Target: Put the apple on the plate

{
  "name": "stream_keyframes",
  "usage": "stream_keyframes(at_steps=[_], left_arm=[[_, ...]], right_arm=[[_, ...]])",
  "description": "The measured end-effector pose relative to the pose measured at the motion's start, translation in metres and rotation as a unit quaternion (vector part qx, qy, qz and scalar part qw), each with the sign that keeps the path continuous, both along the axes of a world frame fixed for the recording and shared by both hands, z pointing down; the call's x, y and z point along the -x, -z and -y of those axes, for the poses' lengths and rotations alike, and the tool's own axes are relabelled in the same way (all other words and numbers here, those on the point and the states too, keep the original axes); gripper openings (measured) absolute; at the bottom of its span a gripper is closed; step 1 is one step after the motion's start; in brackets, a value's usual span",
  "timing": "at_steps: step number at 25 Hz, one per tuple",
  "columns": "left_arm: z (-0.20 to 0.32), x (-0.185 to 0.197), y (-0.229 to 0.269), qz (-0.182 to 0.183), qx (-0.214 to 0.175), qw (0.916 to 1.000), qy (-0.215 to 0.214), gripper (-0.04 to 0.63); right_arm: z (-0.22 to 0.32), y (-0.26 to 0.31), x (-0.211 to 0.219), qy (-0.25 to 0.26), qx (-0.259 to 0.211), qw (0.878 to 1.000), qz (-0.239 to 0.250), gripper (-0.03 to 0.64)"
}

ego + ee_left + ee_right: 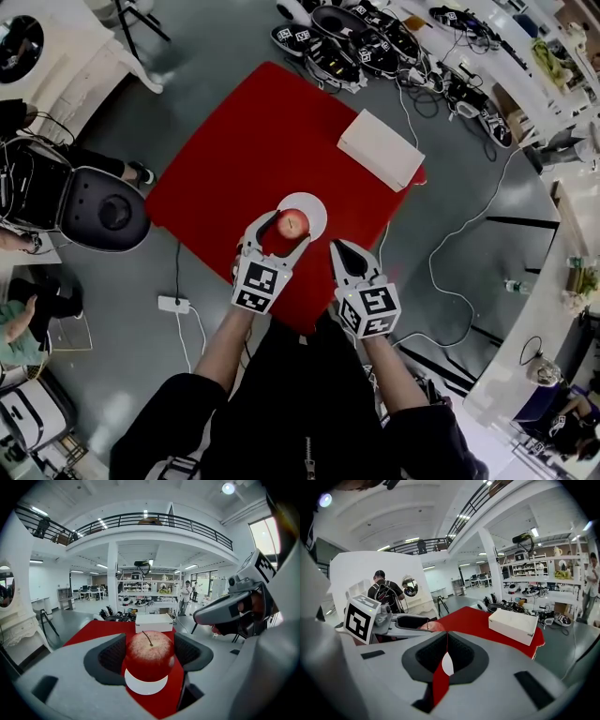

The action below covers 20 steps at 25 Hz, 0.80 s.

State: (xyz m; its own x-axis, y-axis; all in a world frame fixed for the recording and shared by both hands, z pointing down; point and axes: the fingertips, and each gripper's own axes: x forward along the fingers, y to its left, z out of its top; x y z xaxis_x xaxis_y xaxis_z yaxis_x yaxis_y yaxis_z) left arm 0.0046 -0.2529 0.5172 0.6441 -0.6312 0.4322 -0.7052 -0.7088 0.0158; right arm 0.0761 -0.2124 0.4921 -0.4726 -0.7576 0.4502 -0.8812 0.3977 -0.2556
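While the left gripper is clamping the apple between its two jaws, the task is looking close to done: the fruit is hanging over, or perhaps already resting on, the near side of the white plate, stem up. The left gripper view is showing the plate's rim just beneath the apple, though whether the two are touching cannot be told. What is remaining, by my judgement, is to set the apple down (if it is not down already), part the jaws and draw the gripper back.

The person's left forearm is reaching forward over the near edge of the red cloth, with the gripper pointing away from the body and its pads pressing the apple's sides. The right gripper is idling just beside it, off to the right of the plate, its jaws pressed together with nothing between them. A white box is lying well apart, toward the cloth's far corner.
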Motion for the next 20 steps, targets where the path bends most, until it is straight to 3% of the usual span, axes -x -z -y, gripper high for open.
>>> stream_keyframes(at_steps=[20], left_arm=[[0.015,-0.015,-0.048,0.012,0.008,0.9998,-0.010,0.324]], right_arm=[[0.003,-0.018,0.001,0.005,0.016,1.000,0.002,0.012]])
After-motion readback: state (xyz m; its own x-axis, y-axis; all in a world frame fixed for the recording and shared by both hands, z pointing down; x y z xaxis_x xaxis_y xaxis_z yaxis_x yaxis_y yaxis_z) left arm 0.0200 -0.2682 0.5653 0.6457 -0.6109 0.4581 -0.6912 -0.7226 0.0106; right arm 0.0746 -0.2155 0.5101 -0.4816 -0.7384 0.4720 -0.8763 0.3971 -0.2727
